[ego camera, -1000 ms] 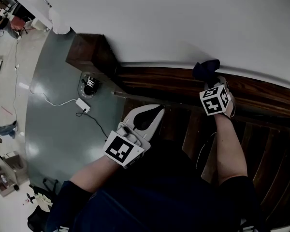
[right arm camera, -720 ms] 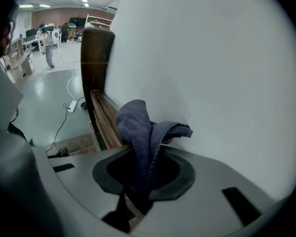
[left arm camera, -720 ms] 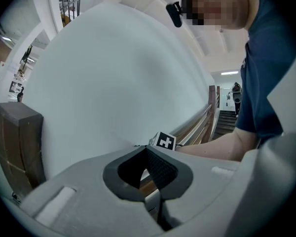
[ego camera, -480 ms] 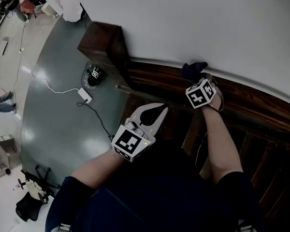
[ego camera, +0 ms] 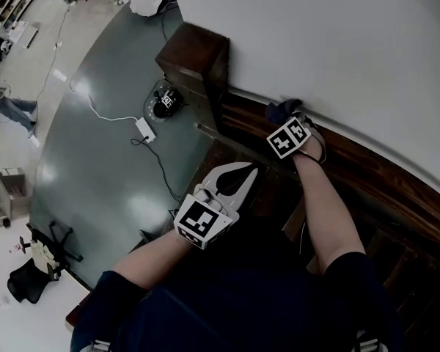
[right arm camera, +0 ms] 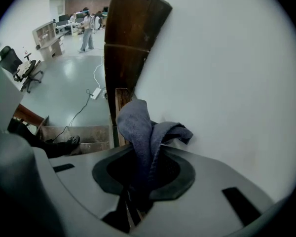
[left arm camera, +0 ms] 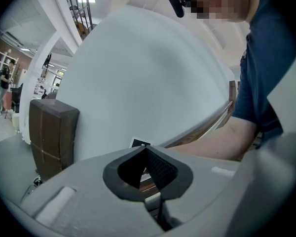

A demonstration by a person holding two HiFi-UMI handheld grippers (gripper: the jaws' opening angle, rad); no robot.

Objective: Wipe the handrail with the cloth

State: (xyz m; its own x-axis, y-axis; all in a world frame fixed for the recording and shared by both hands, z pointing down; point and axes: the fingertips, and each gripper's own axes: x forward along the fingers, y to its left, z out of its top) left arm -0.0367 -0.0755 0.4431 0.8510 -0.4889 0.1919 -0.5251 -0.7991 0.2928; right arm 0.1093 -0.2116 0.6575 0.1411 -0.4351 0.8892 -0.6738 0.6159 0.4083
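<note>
We had the cloth [right arm camera: 138, 127] pinched in the right gripper [right arm camera: 138, 191], its jaws closed on the lower folds while the loose blue-grey end stood up and flopped forward past the tips. From the head view the cloth [ego camera: 281, 110] sat on top of the dark wooden handrail [ego camera: 367, 174], right against the white wall [ego camera: 337, 42] and near the square newel post [ego camera: 194, 57] at the rail's end. We judged that the wiping was under way, with the right gripper [ego camera: 286, 119] working the stretch closest to the post. We could not tell from these views how firmly the cloth pressed on the wood. The left gripper [ego camera: 242, 176] hung off the rail, well apart from the cloth, above the stairs. Its jaws were brought together with nothing between them, as its own view [left arm camera: 150, 181] showed. For the next move we reckoned the cloth had to stay flat on the rail's top while it slid along, close to the wall without snagging, and the grip had to stay tight so the loose end did not pull free.
</note>
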